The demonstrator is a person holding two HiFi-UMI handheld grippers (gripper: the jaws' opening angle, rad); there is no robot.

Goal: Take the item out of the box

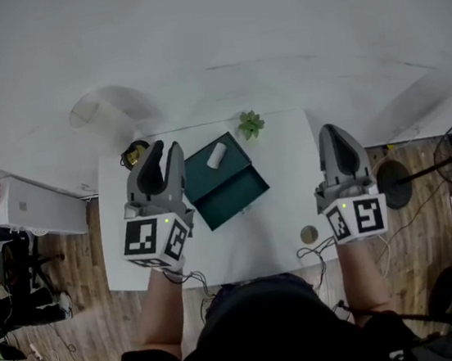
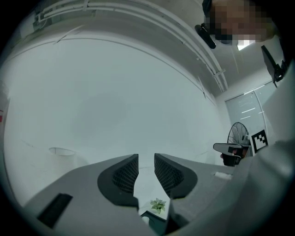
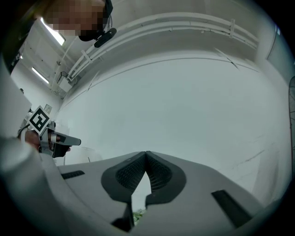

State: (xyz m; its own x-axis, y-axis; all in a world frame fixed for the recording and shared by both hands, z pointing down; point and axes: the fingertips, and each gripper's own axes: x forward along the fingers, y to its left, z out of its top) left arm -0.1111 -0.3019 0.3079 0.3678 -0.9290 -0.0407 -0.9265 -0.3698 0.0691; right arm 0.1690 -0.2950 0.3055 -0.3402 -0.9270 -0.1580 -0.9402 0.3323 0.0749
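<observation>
**Box** point(image 1: 236, 192): dark green, open, at the middle of the white table point(image 1: 219, 251), set on a diagonal. Two parts show, a far one and a near, darker, empty one; which is lid and which is tray cannot be told.

**Item** point(image 1: 216, 155): small white cylinder lying in the far part of the box. Its long axis runs away from the person and slightly to the right.

**Left gripper** point(image 1: 164, 150): jaws drawn in to a narrow slit with nothing between them. It is held above the table, pointing level. The box lies just to its right and lower, so this is judged the nearer gripper.

**Right gripper** point(image 1: 332, 130): jaw tips touching, empty, well apart from the box on its right side.

**Other contents of table:** plant point(image 1: 250, 123) beyond the box; small disc point(image 1: 308, 234) near the front edge.
</observation>
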